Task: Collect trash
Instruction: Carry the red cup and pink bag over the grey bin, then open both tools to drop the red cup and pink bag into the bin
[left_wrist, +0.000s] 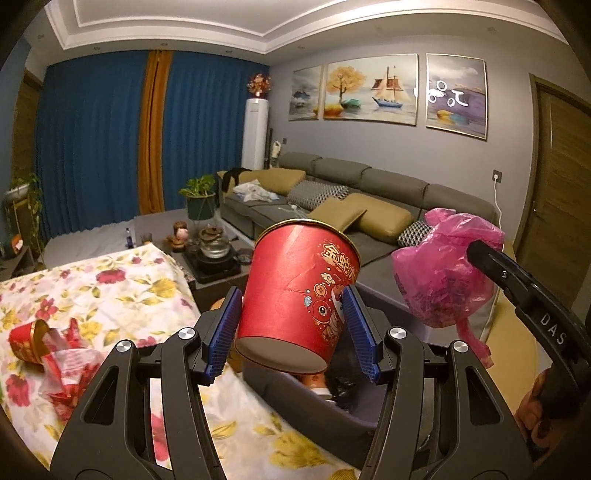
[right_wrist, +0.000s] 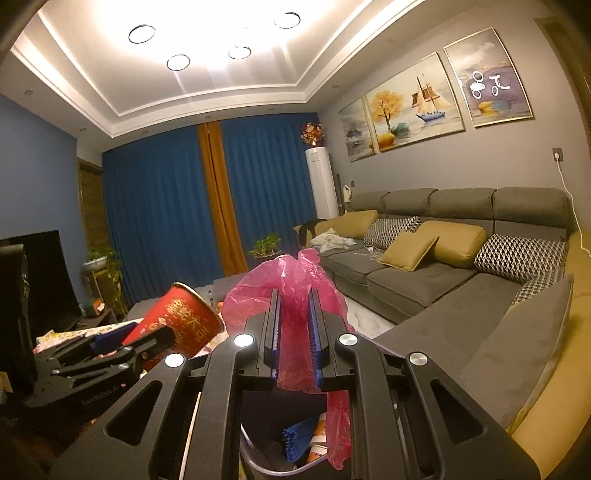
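A living room with blue curtains, a grey sofa and a table under a floral cloth (left_wrist: 122, 280) lies behind both claws. The left gripper (left_wrist: 291, 332) holds a red paper cup (left_wrist: 299, 291) at mid width, blue pads pressed on its sides, mouth tilted up and away. Just below and beyond its fingertips sits a dark bin (left_wrist: 295, 398), already holding some rubbish. The right gripper (right_wrist: 295, 332), to the right of the left one, is nearly closed on a crumpled pink plastic bag (right_wrist: 288, 280); the bin's rim (right_wrist: 247, 454) shows directly under its jaws.

To drop well, I would bring each claw squarely above the bin's mouth before letting go. The cup overhangs the near wall, so easing it further in seems wise. The limp bag may cling to the pads, so open wide. On the cloth to the left, another red cup (left_wrist: 29, 339) and torn wrappers (left_wrist: 70, 373) wait.
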